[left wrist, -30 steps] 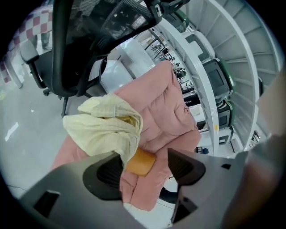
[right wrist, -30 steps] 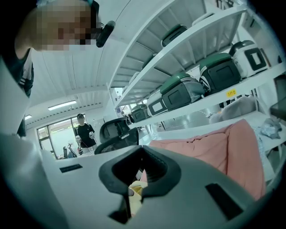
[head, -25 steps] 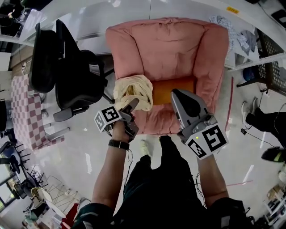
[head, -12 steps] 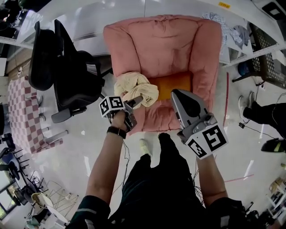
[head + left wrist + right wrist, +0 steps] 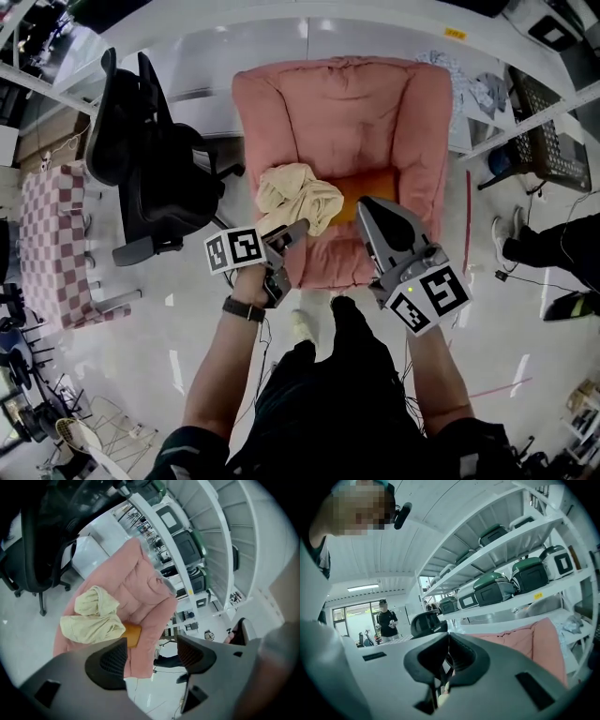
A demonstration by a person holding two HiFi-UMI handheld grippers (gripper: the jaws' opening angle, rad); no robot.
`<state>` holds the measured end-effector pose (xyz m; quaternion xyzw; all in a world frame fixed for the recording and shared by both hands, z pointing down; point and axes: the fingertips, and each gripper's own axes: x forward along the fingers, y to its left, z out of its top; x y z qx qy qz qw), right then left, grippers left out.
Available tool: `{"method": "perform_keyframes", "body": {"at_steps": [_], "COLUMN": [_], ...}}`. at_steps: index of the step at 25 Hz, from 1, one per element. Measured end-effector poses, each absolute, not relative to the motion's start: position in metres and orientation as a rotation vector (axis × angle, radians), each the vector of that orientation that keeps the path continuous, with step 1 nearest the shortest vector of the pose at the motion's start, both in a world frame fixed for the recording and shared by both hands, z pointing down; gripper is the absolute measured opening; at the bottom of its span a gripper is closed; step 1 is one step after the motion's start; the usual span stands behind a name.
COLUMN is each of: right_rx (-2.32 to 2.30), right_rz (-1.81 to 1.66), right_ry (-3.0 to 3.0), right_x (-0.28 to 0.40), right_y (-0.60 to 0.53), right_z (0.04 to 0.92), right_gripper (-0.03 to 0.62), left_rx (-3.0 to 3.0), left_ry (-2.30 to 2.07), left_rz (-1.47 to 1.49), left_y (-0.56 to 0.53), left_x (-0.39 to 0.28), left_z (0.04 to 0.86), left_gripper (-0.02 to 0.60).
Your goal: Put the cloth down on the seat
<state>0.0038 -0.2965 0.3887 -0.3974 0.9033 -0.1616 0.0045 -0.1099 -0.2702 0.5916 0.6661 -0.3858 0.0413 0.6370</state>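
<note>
A cream cloth (image 5: 298, 195) lies bunched on the front left of the pink armchair (image 5: 347, 112), partly over its orange seat cushion (image 5: 373, 186). My left gripper (image 5: 295, 239) hovers just short of the cloth, open. Its jaws have just been closing a little from their widest, with nothing between them. In the left gripper view the cloth (image 5: 91, 618) rests beyond the empty left gripper (image 5: 152, 657). My right gripper (image 5: 366, 204) hangs over the seat's front right. In the right gripper view my right gripper (image 5: 449, 656) is shut and holds nothing.
A black office chair (image 5: 150, 159) stands left of the armchair, with a checkered surface (image 5: 47, 234) further left. Shelves with rice cookers (image 5: 506, 583) run behind the armchair. A person (image 5: 388, 618) stands far off, and someone's legs (image 5: 553, 253) are at the right.
The left gripper let go of the cloth and drew back from it, rising and rolling. The cloth stays on the armchair. The right gripper shifted slightly.
</note>
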Motion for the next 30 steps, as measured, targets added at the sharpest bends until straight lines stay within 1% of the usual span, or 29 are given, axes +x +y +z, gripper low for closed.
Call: {"method": "perform_keyframes", "body": {"at_steps": [3,6,17,19,24,30], "right_rx": [-1.266,-1.302,-1.401,-1.420,-1.463,-1.473], "right_rz": [-0.508,-0.504,-0.395,-0.390,-0.331,-0.228], "right_ry": [2.829,2.834,2.805,2.799,2.783,2.773], "right_x": [-0.001,-0.004,-0.011,-0.011,-0.013,-0.013], "right_y": [-0.284,-0.270,-0.220,-0.209,-0.187,-0.167], "right_z": [0.379,0.371,0.332,0.328,0.312,0.282], "right_gripper": [0.005,0.005,0.005,0.005,0.005,0.005], "left_rx": [1.625,1.738,2.039,2.079,2.187,2.344], "left_ry": [-0.884,-0.914,-1.069,-1.096,-1.148,-1.220], "left_rz": [0.072,0.087,0.011,-0.002,-0.040,-0.025], "left_y": [-0.264,-0.254,-0.220,-0.208,-0.186,-0.167], "left_x": [-0.108,-0.108,-0.121,-0.121,-0.124,-0.126], "left_z": [0.550,0.514,0.398,0.382,0.341,0.294], "left_gripper": [0.324,0.292,0.069,0.039,0.007,0.006]}}
